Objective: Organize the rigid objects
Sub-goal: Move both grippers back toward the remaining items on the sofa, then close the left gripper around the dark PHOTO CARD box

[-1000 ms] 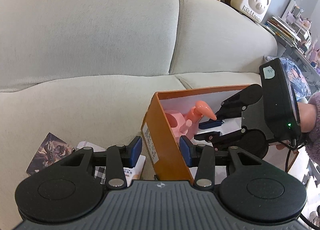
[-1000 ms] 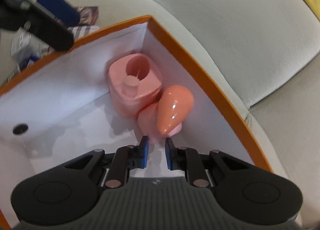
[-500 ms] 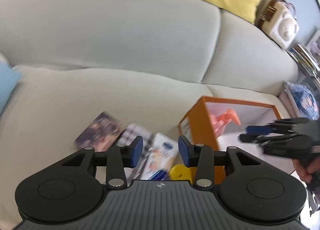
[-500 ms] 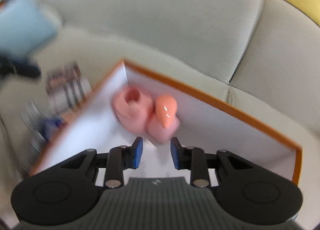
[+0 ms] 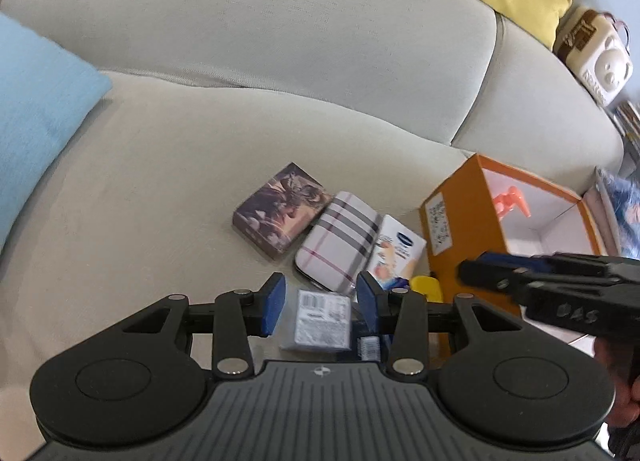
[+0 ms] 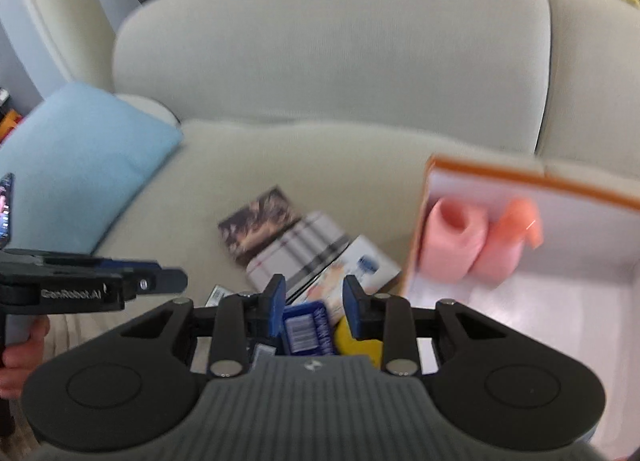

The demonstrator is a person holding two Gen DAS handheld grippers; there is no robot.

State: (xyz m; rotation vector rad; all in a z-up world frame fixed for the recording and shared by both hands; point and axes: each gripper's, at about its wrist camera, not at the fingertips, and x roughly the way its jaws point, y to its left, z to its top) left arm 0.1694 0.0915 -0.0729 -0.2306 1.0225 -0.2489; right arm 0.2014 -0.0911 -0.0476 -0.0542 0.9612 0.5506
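Left wrist view first: we saw a blue cushion (image 5: 36,109) at the far left of the pale sofa (image 5: 248,73). Further right, a dark picture box (image 5: 282,209), a plaid case (image 5: 340,239) and a white carton (image 5: 396,251) lay side by side on the seat, each touching the next. Our left gripper (image 5: 320,303) hung above a small labelled packet (image 5: 320,321), its blue pads partly apart and pressing on nothing. A yellow thing (image 5: 426,287) lay just beside the orange box (image 5: 456,229), which stood open with a pink toy (image 5: 510,199) inside. The right gripper (image 5: 480,271) reached in from the right edge in front of that box; from here we could not tell how its pads stood. Right wrist view, blurred: the left gripper (image 6: 168,279) came in from the left, held by a hand (image 6: 20,357). Our right gripper (image 6: 314,307) had its pads narrowly apart and empty, above a blue barcoded pack (image 6: 308,327) and the yellow thing (image 6: 358,339). To the right, the pink toy (image 6: 472,245) lay against the orange box's (image 6: 560,181) inner wall.
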